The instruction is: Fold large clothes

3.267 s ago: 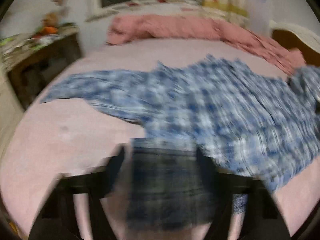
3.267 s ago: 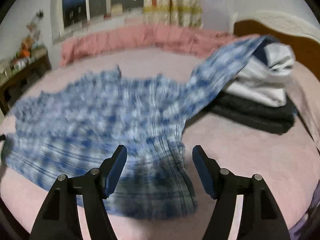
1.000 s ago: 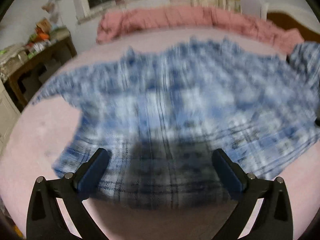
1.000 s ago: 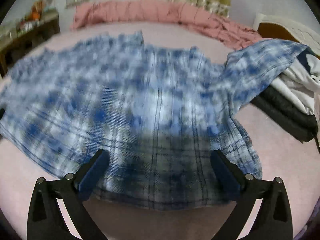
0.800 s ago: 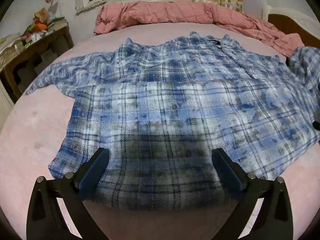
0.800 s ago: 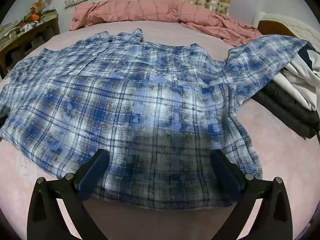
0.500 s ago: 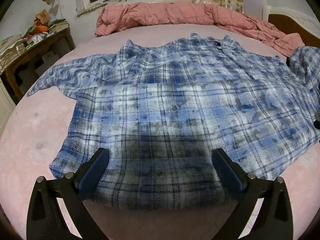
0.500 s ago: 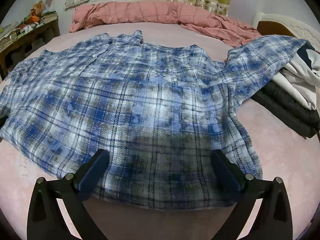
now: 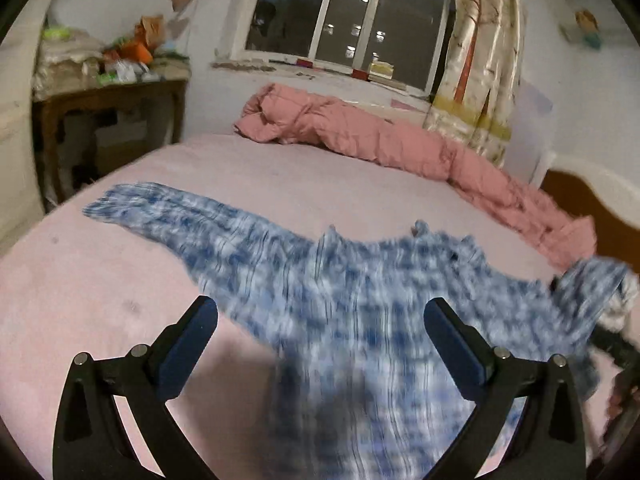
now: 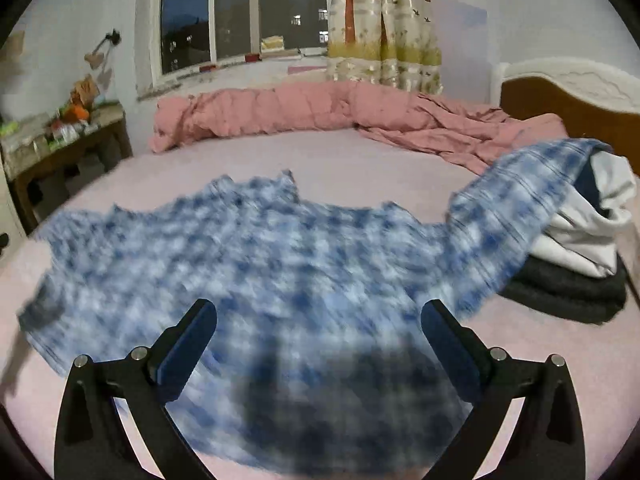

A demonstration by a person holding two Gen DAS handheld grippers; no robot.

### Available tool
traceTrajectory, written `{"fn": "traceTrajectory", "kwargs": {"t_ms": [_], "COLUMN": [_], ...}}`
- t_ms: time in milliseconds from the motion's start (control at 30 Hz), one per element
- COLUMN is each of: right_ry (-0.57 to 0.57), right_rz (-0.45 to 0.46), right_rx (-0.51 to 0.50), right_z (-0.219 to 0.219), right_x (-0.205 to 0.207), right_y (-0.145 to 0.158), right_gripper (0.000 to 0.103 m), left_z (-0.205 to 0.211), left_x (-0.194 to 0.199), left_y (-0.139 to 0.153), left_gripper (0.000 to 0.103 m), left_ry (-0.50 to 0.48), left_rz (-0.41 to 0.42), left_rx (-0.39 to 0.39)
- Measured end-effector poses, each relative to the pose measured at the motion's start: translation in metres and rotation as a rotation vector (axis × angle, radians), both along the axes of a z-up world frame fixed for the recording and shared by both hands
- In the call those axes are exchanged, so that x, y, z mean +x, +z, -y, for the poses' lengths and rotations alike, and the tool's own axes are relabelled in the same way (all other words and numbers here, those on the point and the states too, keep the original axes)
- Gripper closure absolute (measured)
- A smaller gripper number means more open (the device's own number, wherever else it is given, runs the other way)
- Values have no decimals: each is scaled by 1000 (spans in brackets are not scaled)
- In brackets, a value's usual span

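Nearest, in the left wrist view: left gripper (image 9: 321, 316) with fingers (image 9: 188, 348) spread wide, nothing between them, aimed level across the bed (image 9: 100, 288) rather than down at it. Same story in the right wrist view: right gripper (image 10: 319, 316) released, fingers (image 10: 186, 350) far apart, holding nothing, pointed forward over the cloth.

Just beyond both sets of tips: blue plaid shirt (image 9: 360, 300), spread out on the pink bed (image 10: 360, 164), badly smeared by motion blur so pattern detail lost. Hem end closest, running under the space between the fingers. One sleeve (image 9: 168, 212) stretched flat toward the left edge of the bed. Other sleeve (image 10: 528, 196) climbing up and draped over a stack of folded clothes (image 10: 580, 264) at the right, dark pieces below, white on top. Collar end (image 10: 276, 186) pointing away toward the far side.

Farther back: rumpled pink duvet (image 10: 320, 112) bunched along the far edge of the bed. Brown headboard (image 10: 580, 108) at the right. Wooden desk (image 9: 108, 120) at the left, cluttered on top. Behind all that, dark window (image 10: 224, 20) with a patterned curtain (image 10: 384, 28) hanging beside it.
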State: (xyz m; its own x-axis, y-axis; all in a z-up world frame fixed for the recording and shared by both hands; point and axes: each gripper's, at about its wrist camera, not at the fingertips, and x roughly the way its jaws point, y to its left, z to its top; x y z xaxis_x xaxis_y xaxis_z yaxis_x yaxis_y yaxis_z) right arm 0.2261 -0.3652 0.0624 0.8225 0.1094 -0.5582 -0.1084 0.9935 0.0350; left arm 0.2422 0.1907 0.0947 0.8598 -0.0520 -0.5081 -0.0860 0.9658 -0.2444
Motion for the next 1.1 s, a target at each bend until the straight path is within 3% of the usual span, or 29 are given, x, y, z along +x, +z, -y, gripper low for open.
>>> {"fn": "traceTrajectory", "kwargs": {"t_ms": [133, 267, 367, 433, 467, 533, 633, 667, 700, 733, 800, 900, 1000, 1100], "right_ry": [-3, -2, 1, -6, 1, 7, 8, 6, 3, -1, -14, -37, -26, -24], "right_rz": [35, 61, 53, 43, 34, 0, -12, -10, -11, -16, -29, -38, -39, -37], "right_rx": [42, -20, -43, -74, -80, -104, -107, -101, -97, -92, -89, -98, -100, -102], "right_z": [-16, -36, -42, -47, -49, -54, -54, -52, -51, -49, -48, -47, -48, -49], "right_x": [0, -4, -1, 1, 3, 8, 9, 9, 9, 10, 12, 14, 13, 13], "right_y": [-24, -59, -66, -72, -74, -79, -82, -81, -81, -82, -83, -84, -83, -83], "right_gripper": [0, 0, 0, 0, 0, 0, 0, 0, 0, 0, 0, 0, 0, 0], "left_z": [-49, -96, -121, -141, -152, -170, -184, -183, -181, -179, -172, -157, -115, -57], "left_x": [29, 56, 69, 85, 91, 107, 123, 127, 130, 134, 139, 129, 116, 104], "left_y": [-9, -47, -74, -90, -97, -112, -123, -122, -120, -118, -109, -77, -35, 5], "left_gripper": [0, 1, 5, 25, 29, 29, 30, 30, 38, 65, 96, 101, 103, 103], "left_ry": [161, 217, 257, 328, 327, 303, 350, 361, 361, 345, 295, 251, 142, 11], "left_rz": [110, 47, 5, -44, -50, -74, -110, -100, -97, -96, -92, 6, 109, 189], "left_rx": [41, -39, -82, -138, -204, -329, -361, -346, -326, -311, -262, -115, 8, 39]}}
